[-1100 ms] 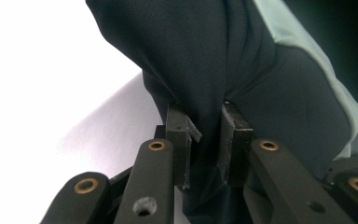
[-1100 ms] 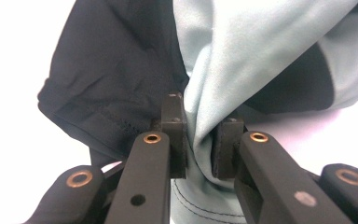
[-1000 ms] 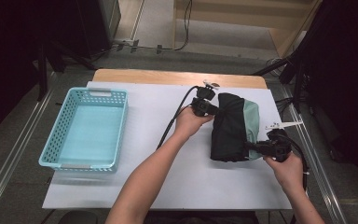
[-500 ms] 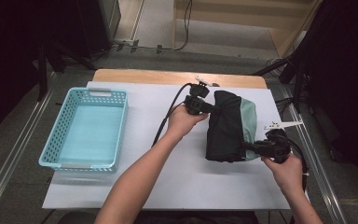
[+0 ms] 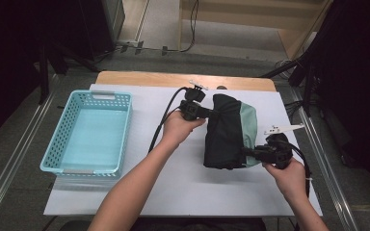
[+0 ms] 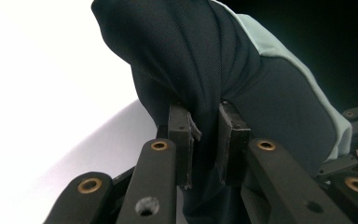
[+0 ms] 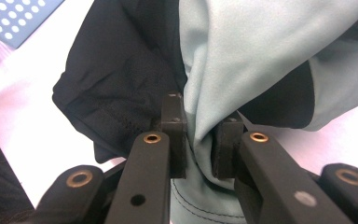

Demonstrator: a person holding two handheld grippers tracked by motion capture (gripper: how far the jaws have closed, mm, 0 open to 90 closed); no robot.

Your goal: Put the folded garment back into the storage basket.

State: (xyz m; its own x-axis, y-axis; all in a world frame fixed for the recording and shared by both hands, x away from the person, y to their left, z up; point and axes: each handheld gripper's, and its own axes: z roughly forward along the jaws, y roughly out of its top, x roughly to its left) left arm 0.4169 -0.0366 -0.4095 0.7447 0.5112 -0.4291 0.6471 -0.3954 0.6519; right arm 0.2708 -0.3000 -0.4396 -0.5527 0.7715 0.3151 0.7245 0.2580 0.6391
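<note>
A folded garment (image 5: 229,132), black with a pale mint-green panel, hangs bunched a little above the white table sheet (image 5: 183,183), held between both hands. My left gripper (image 5: 211,112) is shut on its far left edge; in the left gripper view black cloth (image 6: 200,93) is pinched between the jaws (image 6: 206,140). At the garment's near right corner my right gripper (image 5: 248,153) is shut on it. In the right gripper view the mint fabric (image 7: 242,51) is squeezed between the jaws (image 7: 199,140), with black fabric to the left.
A light blue plastic basket (image 5: 60,149) stands at the left of the white sheet. A wooden tabletop edge (image 5: 139,79) shows behind the sheet. Metal rails run along both sides of the table, and dark equipment stands beyond them.
Both hands have lifted the garment slightly and carried it a little to the left. Both grips on the cloth are unchanged.
</note>
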